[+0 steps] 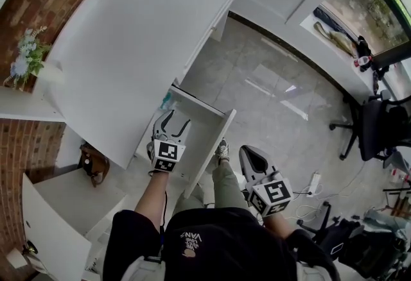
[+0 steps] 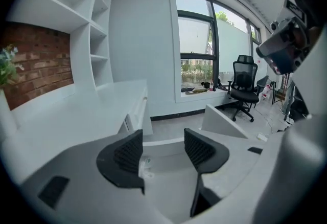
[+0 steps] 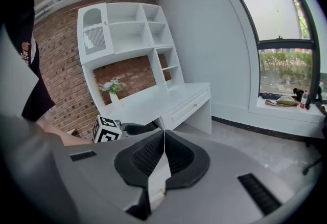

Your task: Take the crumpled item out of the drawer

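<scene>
The left gripper (image 1: 174,120) hangs over the open drawer (image 1: 212,138) with its jaws spread wide and nothing between the pads. In the left gripper view (image 2: 163,138) the drawer's bare white floor (image 2: 168,187) shows through the gap.

The item (image 2: 144,166) lies on that floor. It is a small, pale, crumpled thing, seen just past the inner edge of the left-hand jaw and partly hidden behind it, and it is clear of both pads. The part that shows looks longer than it is wide and seems to run from the near side toward the drawer's far wall. Which end points where cannot be made out.

In the head view the item (image 1: 166,101) is a pale bluish scrap in the drawer's inner corner, close under the edge of the desk (image 1: 128,49). Its length there roughly follows that edge.

The right gripper (image 1: 247,151) is held apart from the drawer, to the right of its front panel and over the floor. Its jaws are pressed together at the tips with nothing held (image 3: 163,136). They point toward the desk (image 3: 173,95), and the left gripper's marker cube (image 3: 106,129) sits off to the left.
</scene>
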### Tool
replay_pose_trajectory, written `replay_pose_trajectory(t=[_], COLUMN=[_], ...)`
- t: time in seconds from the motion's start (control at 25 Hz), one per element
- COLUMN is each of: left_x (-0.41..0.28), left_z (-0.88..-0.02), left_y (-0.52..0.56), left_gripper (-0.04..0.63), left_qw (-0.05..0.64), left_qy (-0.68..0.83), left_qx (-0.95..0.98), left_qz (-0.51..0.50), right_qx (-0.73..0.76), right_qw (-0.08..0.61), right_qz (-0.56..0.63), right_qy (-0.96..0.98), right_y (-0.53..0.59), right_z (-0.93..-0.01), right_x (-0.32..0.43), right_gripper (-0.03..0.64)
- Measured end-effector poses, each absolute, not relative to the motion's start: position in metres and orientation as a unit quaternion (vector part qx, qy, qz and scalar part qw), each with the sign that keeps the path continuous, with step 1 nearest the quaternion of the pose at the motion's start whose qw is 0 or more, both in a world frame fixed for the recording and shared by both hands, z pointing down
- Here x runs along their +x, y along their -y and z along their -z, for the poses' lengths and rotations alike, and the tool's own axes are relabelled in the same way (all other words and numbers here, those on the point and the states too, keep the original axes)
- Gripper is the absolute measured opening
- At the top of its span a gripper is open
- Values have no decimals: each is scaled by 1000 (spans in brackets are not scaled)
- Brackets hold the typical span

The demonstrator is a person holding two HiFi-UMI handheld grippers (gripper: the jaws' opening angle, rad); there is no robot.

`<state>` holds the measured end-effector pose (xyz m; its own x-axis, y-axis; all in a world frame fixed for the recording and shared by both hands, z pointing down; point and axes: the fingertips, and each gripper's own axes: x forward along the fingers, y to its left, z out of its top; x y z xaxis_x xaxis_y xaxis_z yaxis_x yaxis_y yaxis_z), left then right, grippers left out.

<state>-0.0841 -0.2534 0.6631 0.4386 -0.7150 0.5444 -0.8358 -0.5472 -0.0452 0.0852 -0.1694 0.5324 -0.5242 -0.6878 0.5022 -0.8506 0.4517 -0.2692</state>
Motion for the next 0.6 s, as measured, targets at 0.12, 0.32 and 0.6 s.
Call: replay_pose_trajectory(t=[0.12,0.32,0.6], left_x=[-92,-104,-112], left_z=[-624,-559,-483], left_y=[241,222,184], left_gripper=[238,238,238], left_qw=[97,60,17], left_qy=[471,486,467], left_qx=[848,851,876], left_qz=[-223,-189,-117], right_qx=[464,470,480], right_qw=[154,137,108], right_qz=[-240,-221,-197], right_qy=[838,843,848], right_y=[161,148,132], right_z=[-523,-501,-470], right_x=[80,70,57], right_gripper=[2,2,2])
